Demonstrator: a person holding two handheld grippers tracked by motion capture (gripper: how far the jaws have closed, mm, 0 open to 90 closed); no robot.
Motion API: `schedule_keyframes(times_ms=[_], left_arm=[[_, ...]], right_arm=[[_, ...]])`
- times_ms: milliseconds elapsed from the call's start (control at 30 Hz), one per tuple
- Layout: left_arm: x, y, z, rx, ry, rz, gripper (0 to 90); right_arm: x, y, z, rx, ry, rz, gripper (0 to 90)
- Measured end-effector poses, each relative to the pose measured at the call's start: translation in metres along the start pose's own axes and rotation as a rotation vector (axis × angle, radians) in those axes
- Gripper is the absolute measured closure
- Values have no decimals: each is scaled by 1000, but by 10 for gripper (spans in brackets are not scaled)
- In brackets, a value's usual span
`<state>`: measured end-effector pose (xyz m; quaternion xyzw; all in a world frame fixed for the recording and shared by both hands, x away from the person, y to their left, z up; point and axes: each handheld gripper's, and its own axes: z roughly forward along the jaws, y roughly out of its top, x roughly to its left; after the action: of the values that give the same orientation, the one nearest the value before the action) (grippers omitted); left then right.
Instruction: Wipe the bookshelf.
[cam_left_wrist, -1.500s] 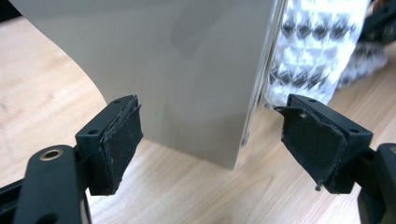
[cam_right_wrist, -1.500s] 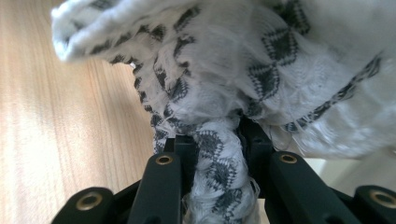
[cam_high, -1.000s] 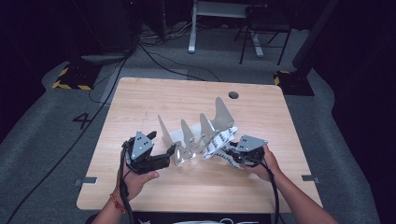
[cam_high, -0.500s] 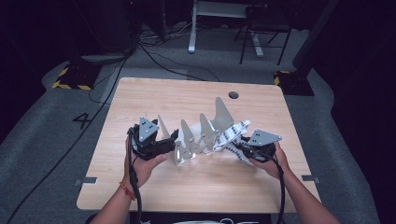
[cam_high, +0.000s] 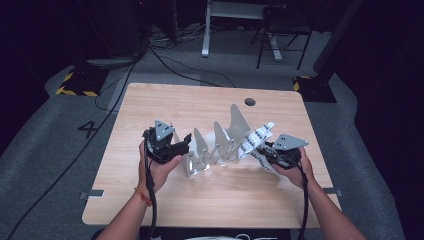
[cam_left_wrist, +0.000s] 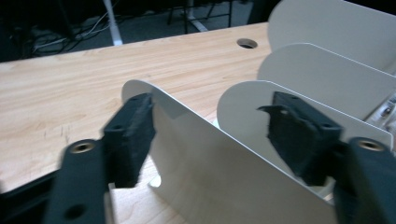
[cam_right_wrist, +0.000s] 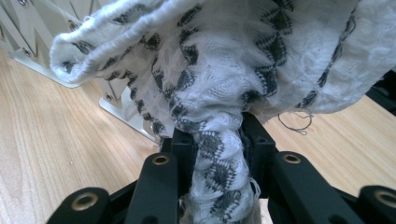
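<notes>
right tongs (cam_high: 264, 155) clamped on patterned cloth (cam_right_wrist: 219, 88), held at rack (cam_high: 220, 145) far end above tabletop (cam_high: 200, 105). left tongs (cam_left_wrist: 210, 135) apart, straddling end divider (cam_left_wrist: 196, 154). step: slotting cloth; next needs rack steadied, cloth lowered between dividers.

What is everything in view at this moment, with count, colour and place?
Rack: one, pale grey metal with upright dividers, middle of the table.
Cloth: one, white with a black pattern, held at the rack's right end, bunched between the right gripper's jaws.
Table: one, light wood, with a round cable hole near its far edge.
Chair: one, dark, on the floor beyond the table.
Floor cables: several, black, beyond the table's far edge.
Hazard tape: yellow and black, on the floor at far left.
Left gripper: one, black, jaws open around the rack's left-end divider, held in the left hand.
Right gripper: one, black, shut on the cloth, held in the right hand.
</notes>
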<state>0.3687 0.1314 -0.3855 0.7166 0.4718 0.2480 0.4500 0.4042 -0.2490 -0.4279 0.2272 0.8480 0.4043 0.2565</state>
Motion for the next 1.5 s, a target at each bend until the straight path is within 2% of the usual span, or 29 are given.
schedule_keyframes(times_ms=[200, 367, 533, 633, 700, 833, 933, 1033, 1100, 1233, 1400, 1500], left_arm=[[-2, 6, 6, 15, -63, 77, 513], [-4, 10, 11, 33, -58, 117, 533], [-4, 12, 14, 40, -91, 150, 592], [-6, 13, 18, 52, -125, 177, 603], [-4, 14, 20, 54, -154, 180, 624], [-2, 15, 23, 47, -201, 191, 632], [-2, 17, 24, 57, -232, 232, 636], [-4, 18, 24, 63, -248, 265, 640], [-6, 19, 24, 67, -243, 277, 641], [-5, 18, 25, 64, -253, 266, 639], [-5, 17, 25, 43, -234, 257, 630], [-5, 16, 24, 37, -232, 253, 629]], right_arm=[[-2, -1, -1, 12, -4, 5, 713], [-7, -2, -5, 12, -11, 7, 716], [-13, 1, -10, -2, -33, 4, 721], [-17, 4, -10, -8, -28, 5, 723], [-17, 6, -11, -27, 10, -8, 725], [-14, 9, -14, -29, 45, -66, 726], [-12, 13, -18, -61, 89, -102, 724], [-8, 18, -17, -69, 98, -146, 725], [-5, 21, -16, -70, 95, -166, 727], [-3, 22, -12, -55, 99, -177, 732], [0, 16, -1, -32, 93, -167, 739], [2, 8, 9, -14, 105, -135, 742]])
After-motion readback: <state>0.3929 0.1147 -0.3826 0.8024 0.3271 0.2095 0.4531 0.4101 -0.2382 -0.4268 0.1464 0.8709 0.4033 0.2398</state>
